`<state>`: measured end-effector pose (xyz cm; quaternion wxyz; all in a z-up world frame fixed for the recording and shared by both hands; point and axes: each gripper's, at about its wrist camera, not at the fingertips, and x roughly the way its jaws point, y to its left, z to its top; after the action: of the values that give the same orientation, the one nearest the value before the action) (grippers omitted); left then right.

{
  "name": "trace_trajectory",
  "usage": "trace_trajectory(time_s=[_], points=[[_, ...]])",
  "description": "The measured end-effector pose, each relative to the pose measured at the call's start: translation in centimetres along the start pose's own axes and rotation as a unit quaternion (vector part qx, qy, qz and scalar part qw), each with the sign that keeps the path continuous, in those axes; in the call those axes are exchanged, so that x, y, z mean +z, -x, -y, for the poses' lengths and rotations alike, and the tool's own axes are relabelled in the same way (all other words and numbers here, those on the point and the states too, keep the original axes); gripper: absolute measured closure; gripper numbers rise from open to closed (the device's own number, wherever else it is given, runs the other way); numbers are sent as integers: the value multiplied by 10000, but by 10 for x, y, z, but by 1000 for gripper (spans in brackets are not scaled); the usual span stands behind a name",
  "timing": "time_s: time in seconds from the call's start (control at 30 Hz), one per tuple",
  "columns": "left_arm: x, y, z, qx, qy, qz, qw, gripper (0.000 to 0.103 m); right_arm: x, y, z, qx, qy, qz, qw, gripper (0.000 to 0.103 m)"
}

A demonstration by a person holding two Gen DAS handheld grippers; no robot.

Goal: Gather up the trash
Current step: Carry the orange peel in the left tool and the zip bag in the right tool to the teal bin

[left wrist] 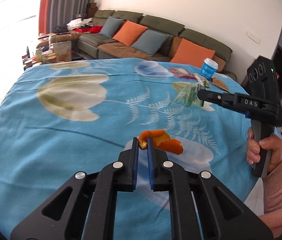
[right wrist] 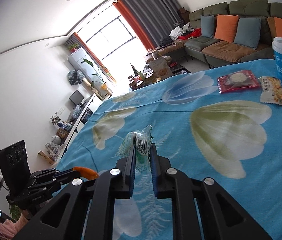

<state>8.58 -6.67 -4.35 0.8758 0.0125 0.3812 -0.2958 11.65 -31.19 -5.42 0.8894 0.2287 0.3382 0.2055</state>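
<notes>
The curled orange citrus peel [left wrist: 160, 142], light, limp and easily torn, sits pinched by one end in the left tongs [left wrist: 142, 143] above the table's blue floral cloth [left wrist: 61, 130]. The right tongs [right wrist: 143, 150] clench a crinkly green-striped wrapper [right wrist: 139, 142], weightless and slippery. Both are held low and level.

Green sofa [left wrist: 160, 34], bright window [right wrist: 113, 40]

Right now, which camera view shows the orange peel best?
The left wrist view: the orange peel sits centred, pinched by the left gripper. The right wrist view shows only an orange sliver low at left.
</notes>
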Motion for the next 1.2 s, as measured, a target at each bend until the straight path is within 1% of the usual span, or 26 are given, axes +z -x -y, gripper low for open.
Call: trace_trajectory(time_s=[0.33,0.93,1.2], points=[[-14,35,-29,360,352,220,9985,94,-8,-13,-28,299,105,-144,9994,90],[-33,75,-45,599,611,504,9951,94,-19,-38,-73,668,330,-398,9964,90],[-41,94,-60,752,802,632,9919,94,-21,-52,-90,814,447,-516,9943,90]])
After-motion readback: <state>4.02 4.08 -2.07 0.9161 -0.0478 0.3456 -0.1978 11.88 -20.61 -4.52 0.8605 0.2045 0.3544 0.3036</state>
